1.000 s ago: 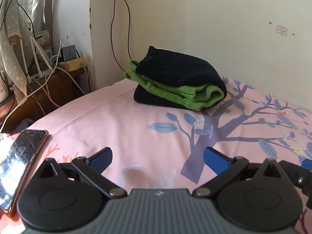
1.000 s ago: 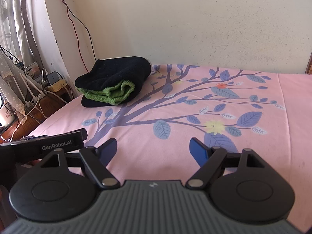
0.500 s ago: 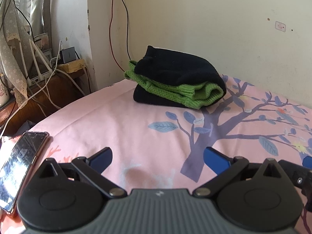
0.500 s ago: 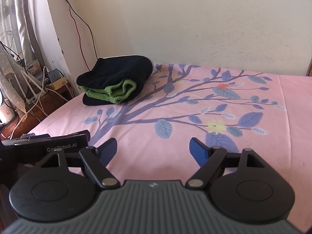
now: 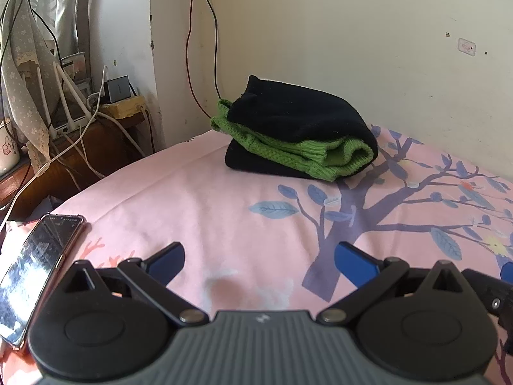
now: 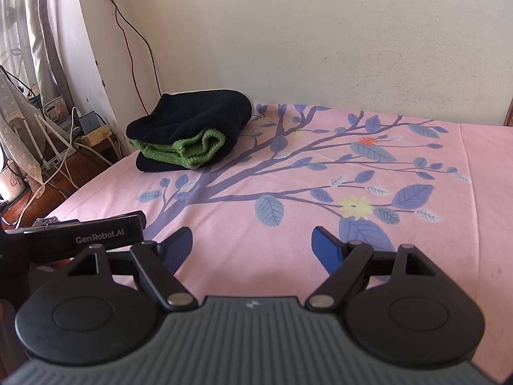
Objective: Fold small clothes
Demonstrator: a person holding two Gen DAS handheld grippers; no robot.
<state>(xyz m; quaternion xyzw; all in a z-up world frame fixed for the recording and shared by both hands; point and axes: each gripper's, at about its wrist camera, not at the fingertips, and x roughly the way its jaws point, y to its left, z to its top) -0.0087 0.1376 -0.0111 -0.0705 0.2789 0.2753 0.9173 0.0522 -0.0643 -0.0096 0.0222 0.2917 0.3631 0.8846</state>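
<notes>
A folded black and green knitted garment (image 5: 298, 134) lies in a neat bundle at the far left corner of the pink bed sheet (image 5: 224, 211), near the wall. It also shows in the right wrist view (image 6: 192, 138). My left gripper (image 5: 259, 260) is open and empty, low over the sheet, well short of the bundle. My right gripper (image 6: 253, 247) is open and empty, low over the sheet (image 6: 320, 166) to the right of the left one. The left gripper's body (image 6: 80, 237) shows at the left of the right wrist view.
A phone (image 5: 35, 266) lies at the bed's near left edge. A wooden side table (image 5: 64, 147) with cables, a charger and a cloth-covered fan stands left of the bed. The wall (image 6: 320, 48) runs along the bed's far side.
Both grippers have shifted slightly, so the folded bundle sits a little further right and lower in the views. Both stay open and empty. The bundle has not moved.
</notes>
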